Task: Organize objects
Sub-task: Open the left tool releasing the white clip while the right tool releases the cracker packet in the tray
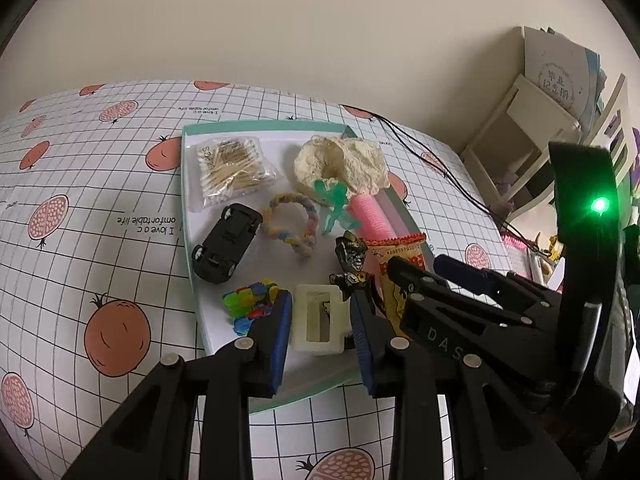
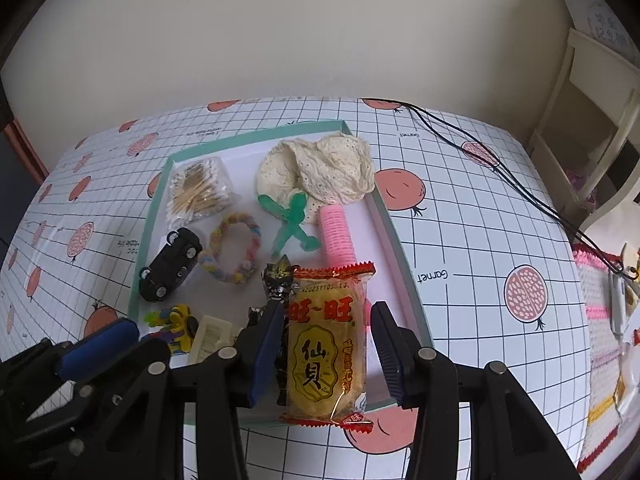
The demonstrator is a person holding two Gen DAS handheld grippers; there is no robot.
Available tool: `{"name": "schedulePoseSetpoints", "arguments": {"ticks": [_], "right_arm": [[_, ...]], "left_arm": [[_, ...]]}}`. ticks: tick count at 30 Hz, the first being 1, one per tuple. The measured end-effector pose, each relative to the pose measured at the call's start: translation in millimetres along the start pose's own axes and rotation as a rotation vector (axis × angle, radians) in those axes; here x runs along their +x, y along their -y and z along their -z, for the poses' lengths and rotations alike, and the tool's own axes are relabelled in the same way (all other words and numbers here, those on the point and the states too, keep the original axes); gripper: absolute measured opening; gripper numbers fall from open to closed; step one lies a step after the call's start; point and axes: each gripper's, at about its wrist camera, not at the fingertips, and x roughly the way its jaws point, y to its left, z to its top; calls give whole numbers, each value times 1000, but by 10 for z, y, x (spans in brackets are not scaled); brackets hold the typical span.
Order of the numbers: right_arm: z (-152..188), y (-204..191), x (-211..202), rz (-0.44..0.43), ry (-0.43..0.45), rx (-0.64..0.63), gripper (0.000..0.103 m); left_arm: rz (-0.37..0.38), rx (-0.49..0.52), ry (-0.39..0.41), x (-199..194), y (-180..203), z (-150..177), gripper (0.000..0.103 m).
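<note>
In the green-rimmed tray (image 2: 158, 200), the left gripper (image 1: 320, 320) stands open around the cream clip (image 1: 319, 320) and the right gripper (image 2: 326, 344) open around the snack packet (image 2: 326, 344) overhanging its near edge, half hiding a dark figurine (image 2: 280, 284).

The dark figurine (image 2: 280, 284) lies mostly hidden behind the snack packet (image 2: 326, 344), its lower half perhaps beneath it.

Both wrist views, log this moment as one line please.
left gripper: open around cream plastic hair clip | right gripper: open around yellow rice-cracker packet | both in teal-rimmed tray
</note>
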Motion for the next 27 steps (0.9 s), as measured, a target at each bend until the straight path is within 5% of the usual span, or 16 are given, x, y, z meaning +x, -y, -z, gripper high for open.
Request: {"name": "schedulePoseSetpoints", "arguments": {"ticks": [5,9,20,27], "right_arm": [[3,-29,-5,-1,1,-10,49],[13,-65,1,-4,-1,-26,49],[28,-193,-19,-15,3,-57,64],[35,-268,-101,-44,25,-63,79]], "left_arm": [[-24,-33,28,-72,-94,-40,31],[-117,-57,62,-122,-228,-78,33],[-317,-209,85,-165,-833,-69,62],[-359,-255,115,-275,-1032,-46,87]]}}
